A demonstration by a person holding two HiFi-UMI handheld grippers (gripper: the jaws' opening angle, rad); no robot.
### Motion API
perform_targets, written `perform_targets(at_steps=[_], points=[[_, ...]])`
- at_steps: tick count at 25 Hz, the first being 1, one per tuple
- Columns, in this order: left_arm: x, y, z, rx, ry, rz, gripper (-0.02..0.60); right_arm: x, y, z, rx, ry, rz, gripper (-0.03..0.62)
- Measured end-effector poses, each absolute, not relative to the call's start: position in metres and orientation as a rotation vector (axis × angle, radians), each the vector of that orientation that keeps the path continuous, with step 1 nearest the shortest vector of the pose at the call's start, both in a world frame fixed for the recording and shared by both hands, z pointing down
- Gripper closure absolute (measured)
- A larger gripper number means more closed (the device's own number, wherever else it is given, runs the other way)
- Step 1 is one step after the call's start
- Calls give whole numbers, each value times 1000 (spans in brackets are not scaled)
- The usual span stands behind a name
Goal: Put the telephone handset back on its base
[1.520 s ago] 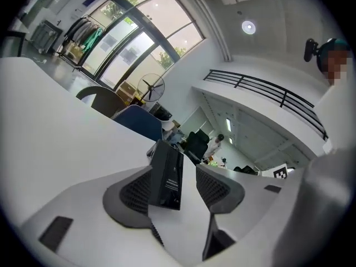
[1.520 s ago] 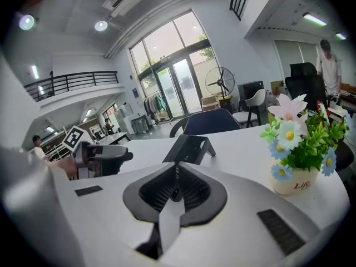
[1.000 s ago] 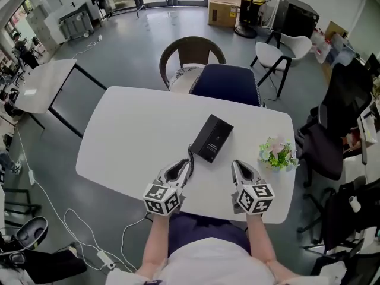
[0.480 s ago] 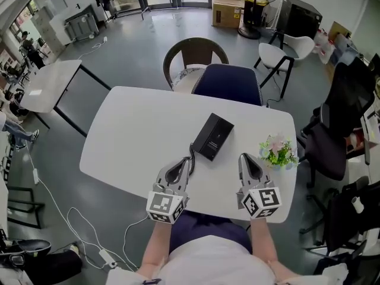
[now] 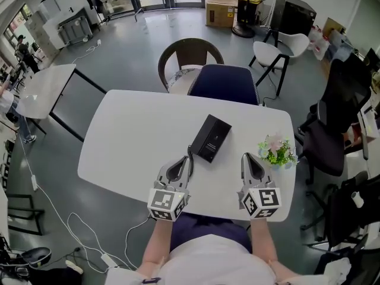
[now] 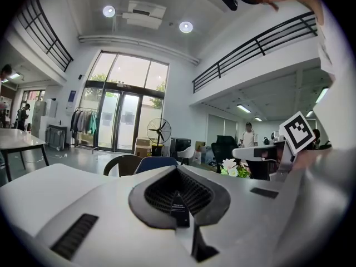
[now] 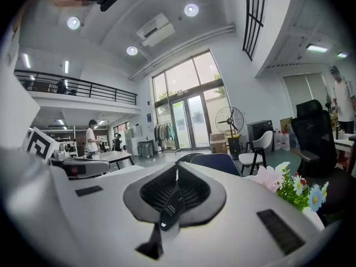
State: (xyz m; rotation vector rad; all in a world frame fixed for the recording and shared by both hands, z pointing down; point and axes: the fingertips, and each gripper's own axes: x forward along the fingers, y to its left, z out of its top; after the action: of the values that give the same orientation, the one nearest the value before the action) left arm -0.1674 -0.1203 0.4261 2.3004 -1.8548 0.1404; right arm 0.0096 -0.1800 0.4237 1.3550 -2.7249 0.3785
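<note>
The black telephone [image 5: 211, 138] lies on the white table [image 5: 130, 135], right of centre, with its coiled cord [image 5: 190, 152] running off its near left corner. I cannot tell the handset apart from the base. My left gripper [image 5: 185, 161] rests near the front edge, its tip beside the cord, jaws shut on nothing [image 6: 178, 170]. My right gripper [image 5: 247, 157] sits to the right of the phone and apart from it, also shut and holding nothing [image 7: 177, 172]. Neither gripper view shows the phone.
A small pot of flowers [image 5: 276, 152] stands at the table's right edge, just beyond the right gripper, and shows in the gripper views [image 6: 233, 168] [image 7: 296, 188]. A blue chair [image 5: 224, 83] and a round-backed chair [image 5: 189, 55] stand behind the table.
The right gripper has shifted a little to the right, toward the flowers. The left gripper has stayed by the cord and its marker cube has turned slightly. The phone has not moved.
</note>
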Motion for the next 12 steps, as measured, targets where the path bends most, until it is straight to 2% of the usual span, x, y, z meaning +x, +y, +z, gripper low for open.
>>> perform_targets(at_steps=[12], points=[[-183,-133,432,2289,-1849,142,566,13,-182,426,1397,-2682,363,559]])
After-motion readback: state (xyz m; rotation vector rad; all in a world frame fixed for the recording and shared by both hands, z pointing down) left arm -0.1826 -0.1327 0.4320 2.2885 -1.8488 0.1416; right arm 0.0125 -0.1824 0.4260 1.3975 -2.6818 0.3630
